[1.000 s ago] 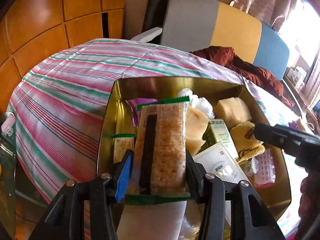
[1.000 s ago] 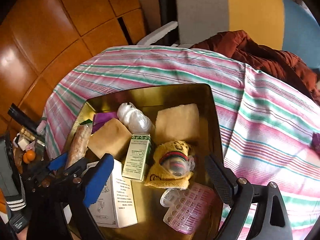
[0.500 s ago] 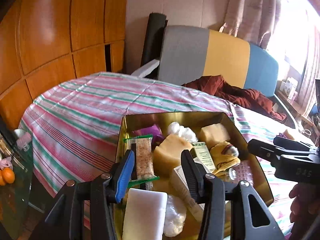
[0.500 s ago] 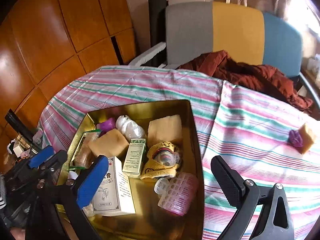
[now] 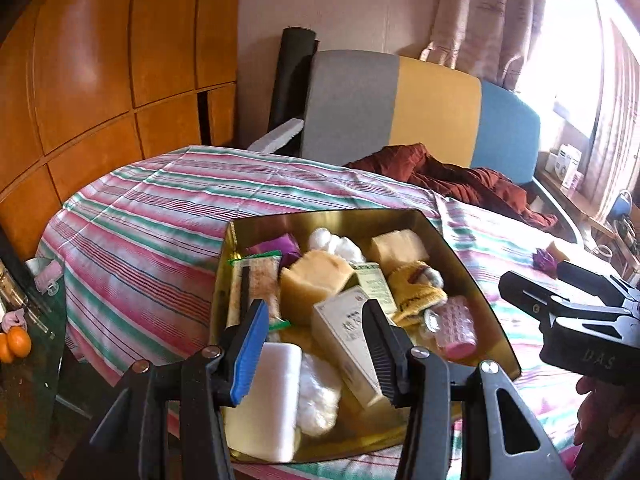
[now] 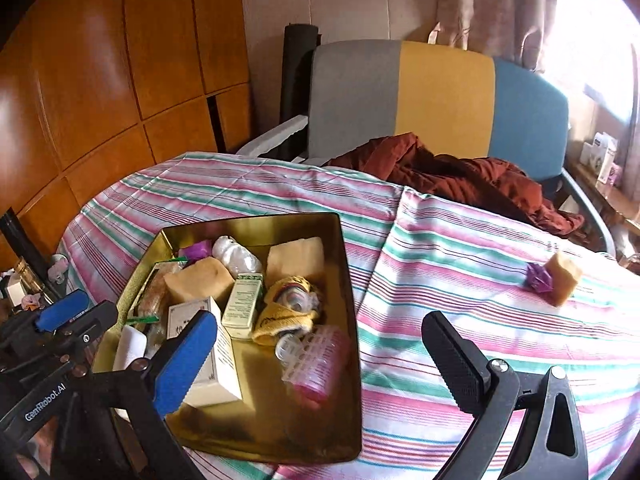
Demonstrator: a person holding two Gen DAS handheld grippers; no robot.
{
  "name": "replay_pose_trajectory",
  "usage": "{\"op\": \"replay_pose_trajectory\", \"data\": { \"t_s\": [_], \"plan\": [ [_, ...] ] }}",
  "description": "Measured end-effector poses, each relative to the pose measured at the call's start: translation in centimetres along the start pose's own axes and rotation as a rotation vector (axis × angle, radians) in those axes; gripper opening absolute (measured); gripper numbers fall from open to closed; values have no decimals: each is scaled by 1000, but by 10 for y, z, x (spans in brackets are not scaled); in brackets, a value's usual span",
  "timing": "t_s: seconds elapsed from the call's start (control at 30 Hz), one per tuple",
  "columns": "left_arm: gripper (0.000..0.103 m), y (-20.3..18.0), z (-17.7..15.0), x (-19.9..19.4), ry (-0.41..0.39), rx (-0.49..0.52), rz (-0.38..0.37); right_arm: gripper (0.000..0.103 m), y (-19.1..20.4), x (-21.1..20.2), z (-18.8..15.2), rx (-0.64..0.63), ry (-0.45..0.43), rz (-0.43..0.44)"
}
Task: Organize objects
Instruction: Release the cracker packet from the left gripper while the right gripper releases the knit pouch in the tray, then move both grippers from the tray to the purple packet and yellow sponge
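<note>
Your left hand-held gripper [image 5: 314, 344] no longer pinches the cracker packet [image 5: 258, 286]: a second ago the packet sat between its pads, and now it lies along the left wall of the gold tray [image 5: 472, 280], with the pads part-spread and bare above it. Your right hand-held gripper [image 6: 316, 354] has gone from partly spread to fully spread and holds nothing. Both views have pulled back, so the whole tray shows, sitting on the striped bench [image 6: 460, 280]. Inside it you can see the white box [image 6: 218, 356], green carton [image 6: 244, 300], yellow knit piece [image 6: 286, 316] and pink pill case [image 6: 320, 360]. At the right of the frame a purple wrapper [image 6: 538, 276] and tan block [image 6: 564, 276] now show, touching, well apart from the tray. Print on the boxes is too small to read. The tray's near left corner is hidden behind your right gripper's blue pad [image 6: 186, 362].
</note>
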State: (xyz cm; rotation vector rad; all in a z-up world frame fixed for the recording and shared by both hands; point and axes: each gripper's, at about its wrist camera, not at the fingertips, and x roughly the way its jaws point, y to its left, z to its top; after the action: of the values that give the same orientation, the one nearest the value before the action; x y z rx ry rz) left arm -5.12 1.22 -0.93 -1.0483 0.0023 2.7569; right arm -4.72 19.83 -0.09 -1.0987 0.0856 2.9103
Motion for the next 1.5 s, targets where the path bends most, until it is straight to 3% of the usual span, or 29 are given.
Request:
{"op": "replay_pose_trajectory", "data": {
  "t_s": [0.7,1.5],
  "plan": [
    [49,-50,-9,-11,8,141,-92,103,-45,-31,-31,65,-8,-71],
    [49,-134,-4,0,30,335,-221,103,-157,-30,-31,196,62,-233]
  ]
}}
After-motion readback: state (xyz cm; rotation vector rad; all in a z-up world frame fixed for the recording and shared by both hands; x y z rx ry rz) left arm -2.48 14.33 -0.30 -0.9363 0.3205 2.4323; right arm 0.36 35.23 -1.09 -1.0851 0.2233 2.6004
